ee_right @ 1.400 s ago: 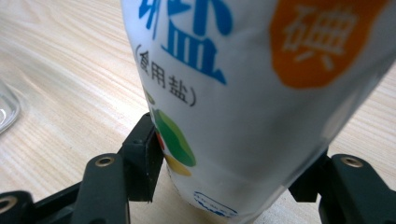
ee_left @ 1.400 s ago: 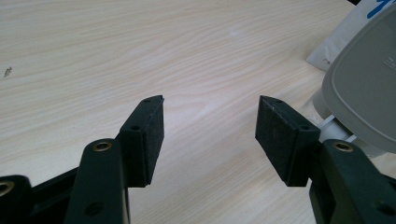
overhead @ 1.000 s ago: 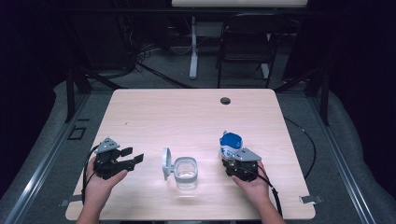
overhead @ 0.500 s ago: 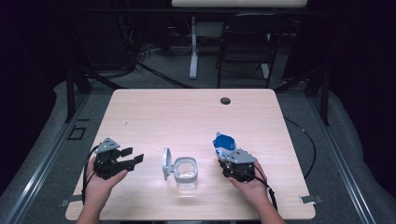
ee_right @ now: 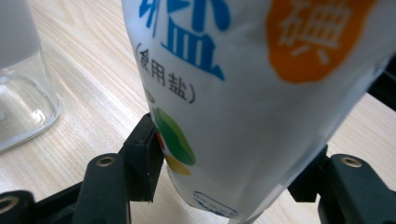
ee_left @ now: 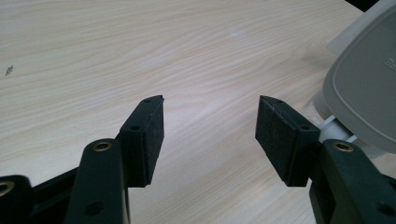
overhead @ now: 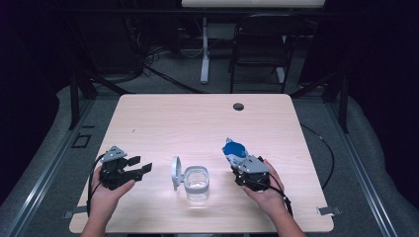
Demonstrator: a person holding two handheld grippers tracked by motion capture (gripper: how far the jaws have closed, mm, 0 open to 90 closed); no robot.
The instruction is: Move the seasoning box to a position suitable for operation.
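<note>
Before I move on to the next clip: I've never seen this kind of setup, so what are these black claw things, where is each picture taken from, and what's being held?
There is no robot here: a person at a wooden table holds a two-jaw tool in each hand. The high view looks down from above; the other two come from cameras riding on each tool, looking along its black jaws. The left gripper is open with nothing between its jaws. The right gripper is shut on a white and blue bag printed with Chinese characters. Between the hands stands a clear container with its grey lid swung open, the edge of which shows in the left gripper view.
</note>
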